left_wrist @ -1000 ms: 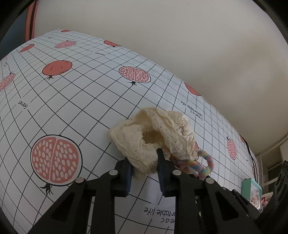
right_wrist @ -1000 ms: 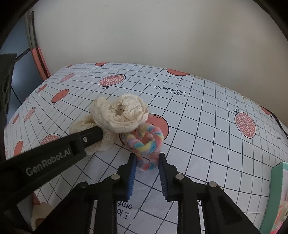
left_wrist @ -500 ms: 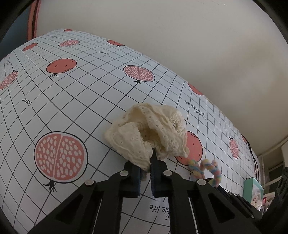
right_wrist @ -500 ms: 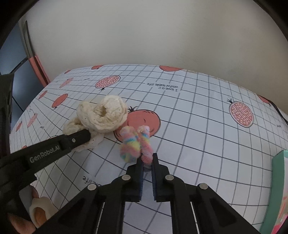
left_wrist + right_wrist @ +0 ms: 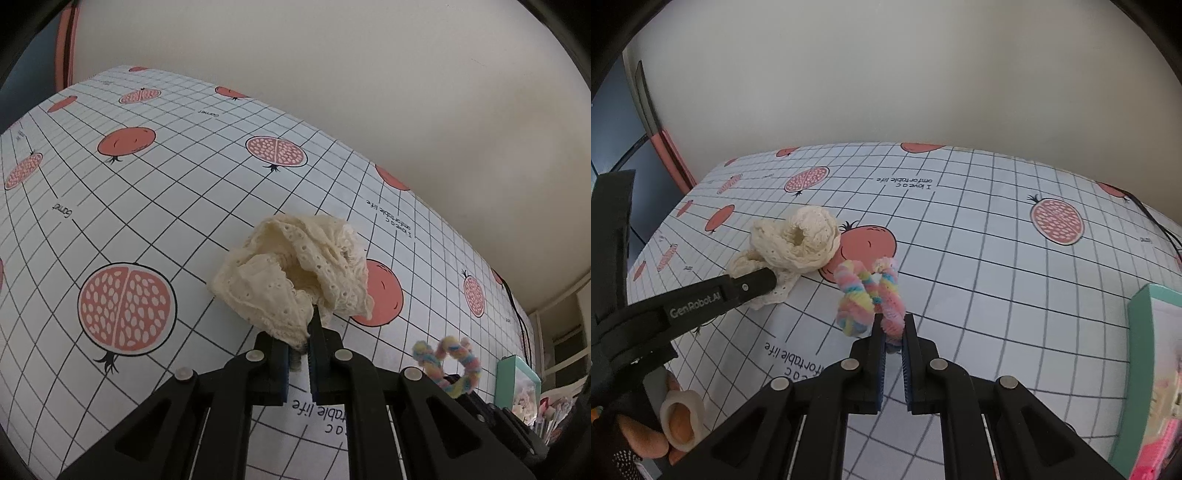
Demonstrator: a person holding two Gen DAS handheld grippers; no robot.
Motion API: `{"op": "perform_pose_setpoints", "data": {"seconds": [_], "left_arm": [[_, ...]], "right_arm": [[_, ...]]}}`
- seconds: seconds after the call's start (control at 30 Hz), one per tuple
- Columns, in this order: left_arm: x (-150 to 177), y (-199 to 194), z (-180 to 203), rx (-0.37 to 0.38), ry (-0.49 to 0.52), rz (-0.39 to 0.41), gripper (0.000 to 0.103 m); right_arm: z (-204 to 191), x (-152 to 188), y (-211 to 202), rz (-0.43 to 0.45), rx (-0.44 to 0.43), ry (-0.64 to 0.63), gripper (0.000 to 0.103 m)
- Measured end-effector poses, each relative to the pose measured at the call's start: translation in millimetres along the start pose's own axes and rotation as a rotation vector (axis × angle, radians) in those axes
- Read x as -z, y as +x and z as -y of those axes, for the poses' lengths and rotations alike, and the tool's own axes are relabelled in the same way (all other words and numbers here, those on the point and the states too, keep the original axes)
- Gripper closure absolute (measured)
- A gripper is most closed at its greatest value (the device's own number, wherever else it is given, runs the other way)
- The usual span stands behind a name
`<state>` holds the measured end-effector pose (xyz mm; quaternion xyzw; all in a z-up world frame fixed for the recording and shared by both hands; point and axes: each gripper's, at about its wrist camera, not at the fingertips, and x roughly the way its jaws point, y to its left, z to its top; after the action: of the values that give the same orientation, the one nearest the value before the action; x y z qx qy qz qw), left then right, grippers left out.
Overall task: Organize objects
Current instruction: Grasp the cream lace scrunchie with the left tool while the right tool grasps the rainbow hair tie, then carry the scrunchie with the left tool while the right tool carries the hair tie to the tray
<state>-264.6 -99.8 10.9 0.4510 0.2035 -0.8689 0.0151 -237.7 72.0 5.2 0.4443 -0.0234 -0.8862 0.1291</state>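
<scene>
Teal box [image 5: 1156, 373] cut off at right edge, its contents blurred.

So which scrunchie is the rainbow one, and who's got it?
The fuzzy pastel rainbow scrunchie, pinched in the right hand-held gripper. The other is a plain cream lace scrunchie, held by the left hand-held gripper.

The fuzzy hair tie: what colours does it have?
The hair tie is pastel pink, yellow, blue and white, clearest in the right wrist view.
</scene>
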Motion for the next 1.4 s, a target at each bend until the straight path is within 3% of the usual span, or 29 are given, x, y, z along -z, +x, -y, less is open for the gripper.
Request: {"op": "perform_pose_setpoints", "data": {"seconds": [0.4, 0.7, 1.4], "left_arm": [[8, -35, 19, -0.021, 0.039, 0.018, 0.095], [24, -70, 62, -0.026, 0.105, 0.040, 0.095], [94, -162, 168, 0.128, 0.278, 0.103, 0.095]], "right_arm": [[13, 10, -42, 0.025, 0.010, 0.017, 0.095], [37, 20, -92, 0.063, 0.024, 0.030, 0.095], [122, 55, -212, 0.155, 0.114, 0.135, 0.095]]}}
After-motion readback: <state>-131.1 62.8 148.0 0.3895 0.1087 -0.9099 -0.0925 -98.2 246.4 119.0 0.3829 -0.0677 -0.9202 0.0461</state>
